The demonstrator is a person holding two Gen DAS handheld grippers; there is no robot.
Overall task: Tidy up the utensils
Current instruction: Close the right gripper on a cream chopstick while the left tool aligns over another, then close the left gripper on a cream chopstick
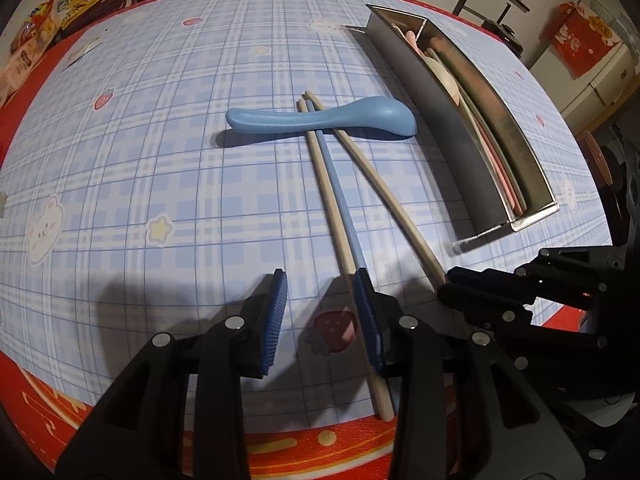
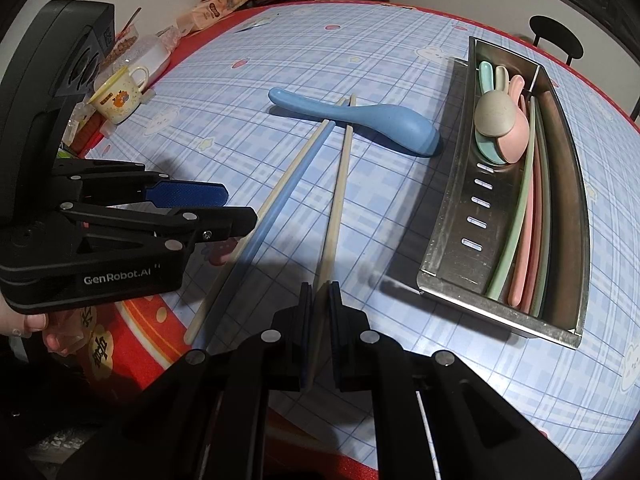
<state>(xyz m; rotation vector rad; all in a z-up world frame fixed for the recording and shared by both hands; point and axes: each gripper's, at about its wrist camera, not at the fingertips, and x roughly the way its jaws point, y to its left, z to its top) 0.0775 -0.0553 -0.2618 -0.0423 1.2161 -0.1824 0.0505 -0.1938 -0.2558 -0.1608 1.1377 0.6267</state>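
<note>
beige chopstick [image 2: 334, 216] pinched in right tongs [image 2: 320, 292].

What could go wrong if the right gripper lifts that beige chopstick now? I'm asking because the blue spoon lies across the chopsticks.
1. The right gripper is shut on the beige chopstick near one end, and the blue spoon rests over its far end; lifting may tip or drag the spoon.
2. Gripped so near its end, the chopstick may pivot and knock the blue chopstick or the metal tray.
</note>
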